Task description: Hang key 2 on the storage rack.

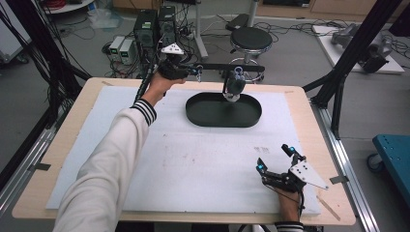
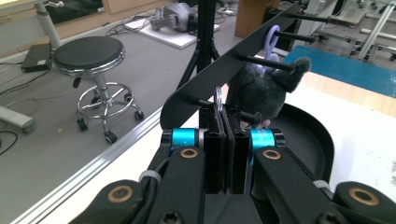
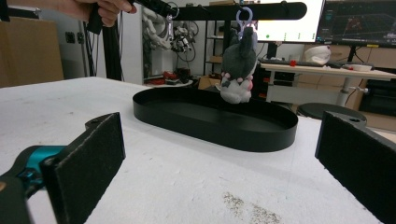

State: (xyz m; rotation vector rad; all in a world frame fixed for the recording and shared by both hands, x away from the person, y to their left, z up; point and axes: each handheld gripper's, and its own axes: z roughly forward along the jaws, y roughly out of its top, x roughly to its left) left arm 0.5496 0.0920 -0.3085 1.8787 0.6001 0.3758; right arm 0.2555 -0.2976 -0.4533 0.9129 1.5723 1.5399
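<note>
A black bar with pegs (image 1: 227,66) (image 2: 224,70) (image 3: 261,10) runs above an oval black tray (image 1: 212,121) (image 2: 322,135) (image 3: 210,128) at the far side of the table. A grey plush toy (image 1: 234,87) (image 2: 264,93) (image 3: 238,65) hangs from one peg by a purple clip (image 2: 271,39) (image 3: 243,18), over the tray. My left gripper (image 1: 197,71) (image 2: 225,126) (image 3: 163,9) is raised at the bar's left end, shut on a thin metal ring (image 2: 218,100) that sticks up between its pads. My right gripper (image 1: 274,158) (image 3: 224,158) rests open on the mat at the front right, with nothing between its pads.
A white mat (image 1: 193,164) covers most of the wooden table. Beyond the far edge stand a round stool (image 1: 250,38) (image 2: 88,53) and boxes with cables. Black frame posts (image 1: 355,48) rise at the right, and a blue cart (image 1: 394,150) is beside the table.
</note>
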